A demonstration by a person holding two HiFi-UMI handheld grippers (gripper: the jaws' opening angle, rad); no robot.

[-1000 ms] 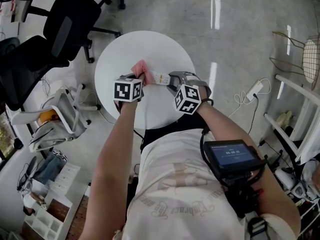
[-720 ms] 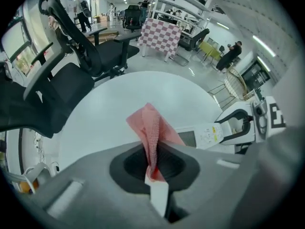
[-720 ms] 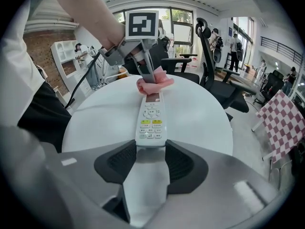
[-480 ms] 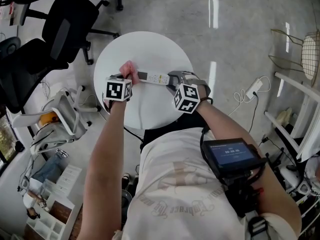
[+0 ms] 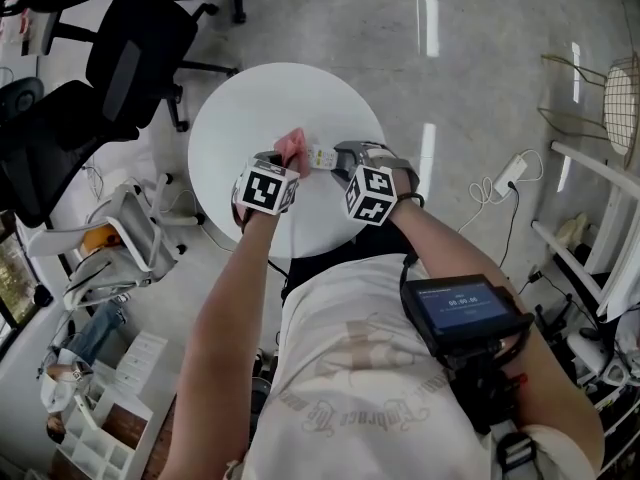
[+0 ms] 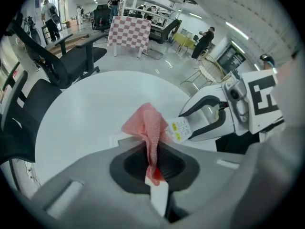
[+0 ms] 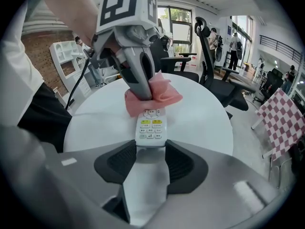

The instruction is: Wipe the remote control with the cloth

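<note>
Round white surface (image 5: 240,108), the work at its near half. Remote control (image 7: 151,125): white, keys up, near end gripped between the right tongs (image 7: 150,149), far end under the pink cloth (image 7: 159,93); whether it rests on the surface or is held just above it cannot be told. Left tongs (image 5: 288,158): clenched on a pinch of the cloth, pressing it on the remote's face.

Change: half a second earlier the cloth sat at the remote's far tip, leaving nearly the whole keypad bare. It has now swept back toward the right tongs and hides all but the nearest rows of keys, much as it lay a second ago.

Reading: one back-and-forth stroke is complete and wiping is well under way, with the right tongs acting as a steady holder.

Surroundings: glossy pale floor (image 5: 480,58); black office chairs (image 5: 130,48) at left; power strip (image 5: 510,178) with cable at right; people far off in an open hall.
</note>
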